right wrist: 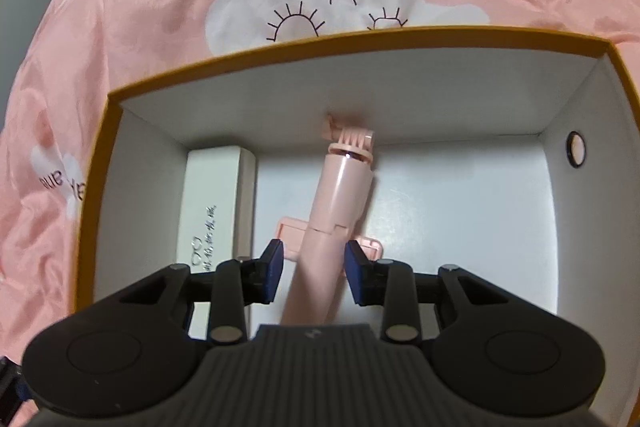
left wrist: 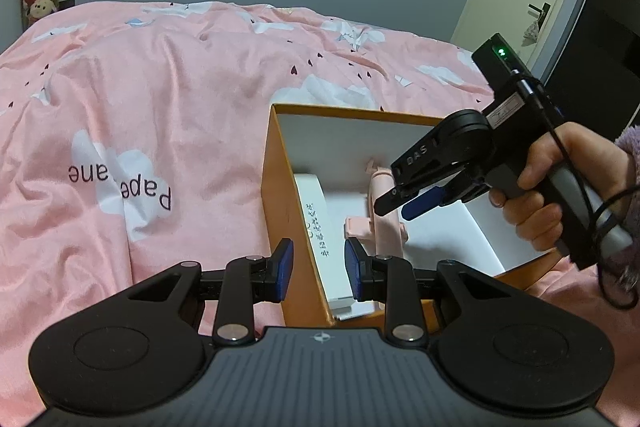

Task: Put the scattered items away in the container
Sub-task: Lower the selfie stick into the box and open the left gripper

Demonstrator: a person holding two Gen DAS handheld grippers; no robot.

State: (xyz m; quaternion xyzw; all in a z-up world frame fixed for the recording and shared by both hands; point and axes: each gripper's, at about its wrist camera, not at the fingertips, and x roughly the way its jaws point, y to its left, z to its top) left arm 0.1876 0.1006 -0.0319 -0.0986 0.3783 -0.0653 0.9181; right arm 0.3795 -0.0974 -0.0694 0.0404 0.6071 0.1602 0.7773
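Currently the pink selfie stick (right wrist: 336, 211) leans inside the orange box (right wrist: 360, 41), between the right gripper (right wrist: 314, 269) fingers, which stand apart. Risk: withdrawal may snag it. Left gripper (left wrist: 318, 269) fingers straddle the box wall, clamping unclear.

Left gripper (left wrist: 318, 269): fingers (left wrist: 283, 269) parted with a clear gap, pads pressing nothing, pointing forward and down.
Right gripper (right wrist: 313, 269): tilted steeply down; fingers (right wrist: 273, 265) spread apart, both blue pads standing off to either side of what lies between them, gripping nothing.
Right hand (left wrist: 560, 187): wrapped round the gripper's handle behind the fingers, knuckles curled, a fuzzy purple sleeve at the wrist.
Left hand: out of view behind the fingers.
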